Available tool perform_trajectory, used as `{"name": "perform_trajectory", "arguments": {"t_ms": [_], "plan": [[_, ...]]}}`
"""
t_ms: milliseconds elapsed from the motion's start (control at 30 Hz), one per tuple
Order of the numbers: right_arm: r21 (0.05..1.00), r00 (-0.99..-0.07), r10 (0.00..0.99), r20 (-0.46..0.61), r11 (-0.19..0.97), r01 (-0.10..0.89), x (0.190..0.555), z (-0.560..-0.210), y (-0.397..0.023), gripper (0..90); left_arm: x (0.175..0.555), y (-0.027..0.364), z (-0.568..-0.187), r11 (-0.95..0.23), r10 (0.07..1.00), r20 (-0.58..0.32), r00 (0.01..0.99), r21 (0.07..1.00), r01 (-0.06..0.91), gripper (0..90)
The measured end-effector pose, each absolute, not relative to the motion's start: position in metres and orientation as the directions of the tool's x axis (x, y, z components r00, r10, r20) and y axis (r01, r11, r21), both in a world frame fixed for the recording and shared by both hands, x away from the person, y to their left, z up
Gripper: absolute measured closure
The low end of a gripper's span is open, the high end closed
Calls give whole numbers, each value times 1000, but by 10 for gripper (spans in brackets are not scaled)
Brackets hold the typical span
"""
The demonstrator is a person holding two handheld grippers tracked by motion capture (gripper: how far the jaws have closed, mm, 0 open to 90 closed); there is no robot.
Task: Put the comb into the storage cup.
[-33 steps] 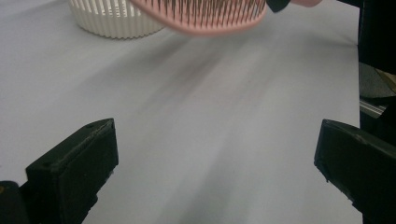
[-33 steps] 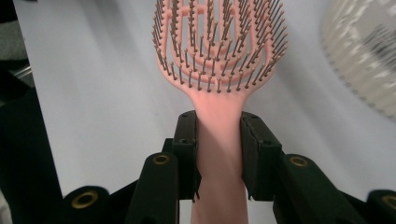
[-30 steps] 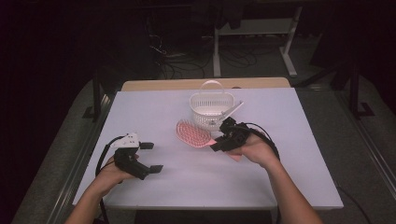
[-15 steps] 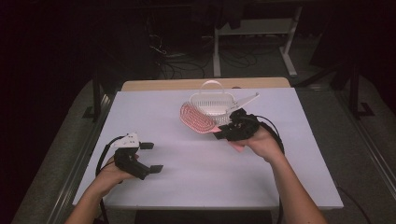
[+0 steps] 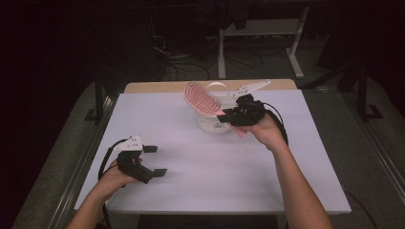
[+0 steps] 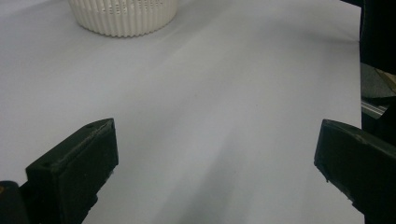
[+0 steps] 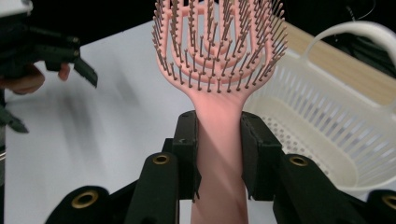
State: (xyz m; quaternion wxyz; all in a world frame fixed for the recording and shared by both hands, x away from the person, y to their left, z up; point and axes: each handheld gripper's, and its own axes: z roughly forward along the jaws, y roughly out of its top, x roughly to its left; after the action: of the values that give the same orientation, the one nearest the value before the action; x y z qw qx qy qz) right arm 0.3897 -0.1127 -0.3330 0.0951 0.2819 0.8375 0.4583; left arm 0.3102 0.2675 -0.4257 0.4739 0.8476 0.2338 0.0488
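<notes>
Pink hairbrush (image 5: 202,98) lifted over white basket (image 5: 213,125), clamped in right hand-held gripper (image 5: 228,116); left hand-held gripper (image 5: 153,161) apart, unmoved.

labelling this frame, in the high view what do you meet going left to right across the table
left gripper → pink hairbrush → right gripper shut on the brush's handle. The white basket sits behind brush and gripper, so its place in the order is unclear.

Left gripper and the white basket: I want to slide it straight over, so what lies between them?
Nothing: in the left gripper view, bare white table runs from the open left gripper to the basket.
</notes>
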Motion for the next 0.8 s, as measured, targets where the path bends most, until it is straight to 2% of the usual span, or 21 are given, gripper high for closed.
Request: {"name": "perform_trajectory", "arguments": {"t_ms": [467, 800], "plan": [[853, -801, 595, 64, 384, 353, 427, -315, -109, 685, 310, 267, -426, -440, 442, -141, 886, 826, 351, 0], [878, -798, 599, 60, 349, 328, 454, -314, -101, 685, 310, 268, -426, -442, 442, -141, 886, 825, 352, 0]]}}
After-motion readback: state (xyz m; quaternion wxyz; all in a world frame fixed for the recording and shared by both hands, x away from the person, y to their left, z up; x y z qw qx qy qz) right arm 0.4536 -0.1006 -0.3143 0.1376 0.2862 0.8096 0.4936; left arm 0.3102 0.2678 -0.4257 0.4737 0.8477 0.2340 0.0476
